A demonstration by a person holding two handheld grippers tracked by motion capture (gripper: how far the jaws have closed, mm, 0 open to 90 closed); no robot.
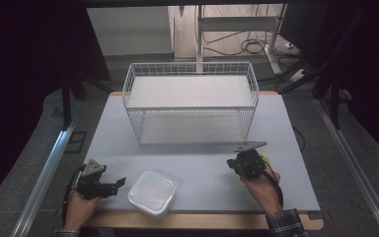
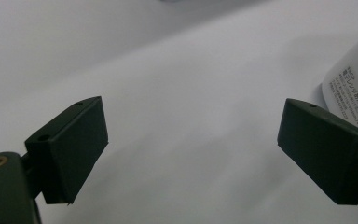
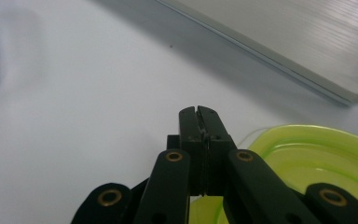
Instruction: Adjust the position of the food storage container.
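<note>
Clear plastic lidded container (image 1: 152, 193) lies on my grey table (image 1: 202, 163), just right of my left gripper (image 1: 121, 182), jaws spread, empty | my right gripper (image 3: 199, 112): jaws pressed together, empty, over yellow-green plastic lid (image 3: 317, 158) | white wire basket (image 1: 190, 101) behind.

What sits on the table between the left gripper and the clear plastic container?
Nothing: in the high view, bare table separates the left gripper from the clear plastic container.

A translucent plastic container (image 1: 152, 194) lies on the smooth matt table (image 1: 197, 168) near a white wire basket (image 1: 191, 101).
</note>
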